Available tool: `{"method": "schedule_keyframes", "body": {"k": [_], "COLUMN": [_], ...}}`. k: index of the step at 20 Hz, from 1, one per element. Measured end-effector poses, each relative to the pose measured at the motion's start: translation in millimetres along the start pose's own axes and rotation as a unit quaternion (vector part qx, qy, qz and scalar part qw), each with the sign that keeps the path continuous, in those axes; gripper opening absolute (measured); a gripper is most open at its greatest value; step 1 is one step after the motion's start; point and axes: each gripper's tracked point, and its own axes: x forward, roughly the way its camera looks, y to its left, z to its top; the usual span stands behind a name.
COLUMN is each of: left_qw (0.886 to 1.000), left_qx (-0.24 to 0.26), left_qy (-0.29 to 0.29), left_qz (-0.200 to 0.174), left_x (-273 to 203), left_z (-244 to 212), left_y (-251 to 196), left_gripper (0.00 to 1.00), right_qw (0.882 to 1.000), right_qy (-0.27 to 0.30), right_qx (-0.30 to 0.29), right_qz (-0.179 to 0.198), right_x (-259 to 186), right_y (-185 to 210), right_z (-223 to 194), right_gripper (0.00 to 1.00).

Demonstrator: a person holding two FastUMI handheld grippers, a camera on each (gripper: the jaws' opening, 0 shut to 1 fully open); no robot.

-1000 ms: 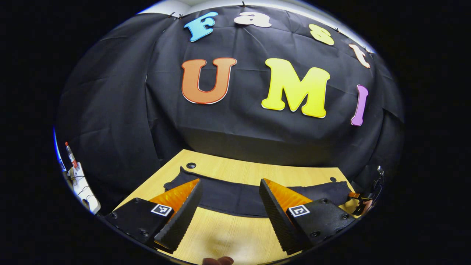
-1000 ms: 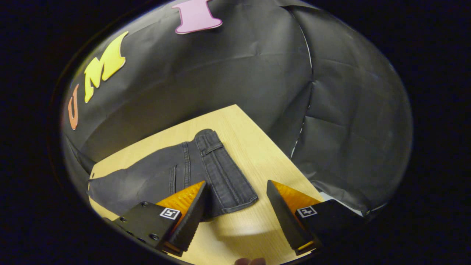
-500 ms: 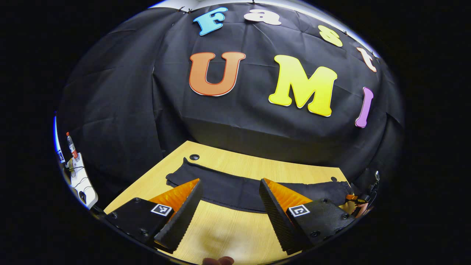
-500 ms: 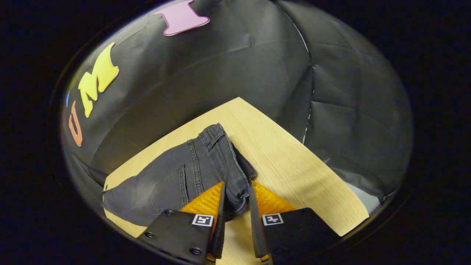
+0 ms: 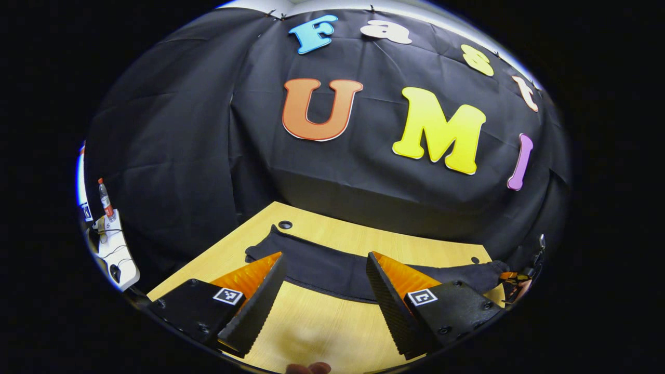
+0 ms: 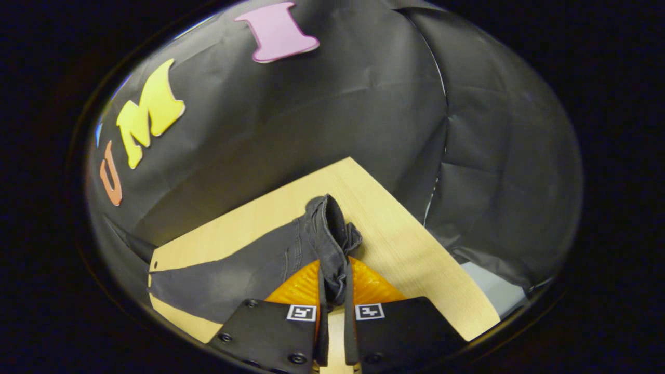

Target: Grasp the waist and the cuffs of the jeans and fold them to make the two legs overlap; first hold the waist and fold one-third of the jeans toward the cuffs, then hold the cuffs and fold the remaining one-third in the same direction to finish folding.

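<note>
Dark jeans (image 5: 332, 267) lie stretched across the wooden table (image 5: 317, 327), just beyond my left gripper (image 5: 325, 257). That gripper hovers open over bare wood at the near edge of the cloth, with nothing between its fingers. In the right gripper view the jeans (image 6: 239, 270) run off to the left, and their waistband (image 6: 328, 228) is bunched and raised into a ridge. My right gripper (image 6: 332, 288) is shut on the near end of that waistband. It shows again, small, at the far right of the left gripper view (image 5: 515, 283).
A grommet hole (image 5: 284, 225) sits in the table near the jeans' left end. A white stand with a small bottle (image 5: 110, 244) is off the table to the left. The table's right corner (image 6: 483, 322) lies close to the right gripper. A fingertip (image 5: 307, 368) shows at the bottom edge.
The right gripper went from open beside the waistband to shut on it, and the waistband has bunched and risen. The left gripper stayed open and only shifted slightly.
</note>
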Motion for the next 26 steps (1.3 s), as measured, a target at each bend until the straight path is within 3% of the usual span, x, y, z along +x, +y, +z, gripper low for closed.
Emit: {"method": "schedule_keyframes", "body": {"k": [2, 4, 8, 13, 20, 26], "left_qw": [1.0, 1.0, 0.999, 0.998, 0.995, 0.99], "left_qx": [-0.007, -0.019, -0.013, -0.016, -0.041, -0.071], "left_qy": [-0.003, -0.008, -0.025, -0.035, -0.04, -0.035], "left_qz": [0.008, 0.017, 0.041, 0.058, 0.079, 0.114], "left_x": [0.3, 0.5, -3.9, -14.6, -33.8, -56.8], "left_z": [0.1, 2.8, 8.3, 8.4, -2.0, -8.5], "left_y": [17.5, 35.6, 80.2, 125.0, 173.7, 216.4], "left_gripper": [0.99, 0.99, 0.99, 0.99, 0.99, 0.99], "right_qw": [0.999, 0.997, 0.99, 0.977, 0.954, 0.941], "right_qy": [-0.022, -0.036, -0.063, -0.084, -0.059, -0.015], "right_qx": [-0.035, -0.056, -0.105, -0.157, -0.227, -0.276], "right_qz": [0.004, 0.029, 0.071, 0.117, 0.189, 0.194], "right_x": [-22.2, -46.9, -65.8, -91.0, -92.2, -47.3], "right_y": [24.3, 59.8, 170.6, 284.2, 444.0, 503.6], "right_z": [11.8, 24.3, 52.2, 41.0, -39.7, -145.9], "right_gripper": [0.08, 0.13, 0.12, 0.12, 0.12, 0.12]}}
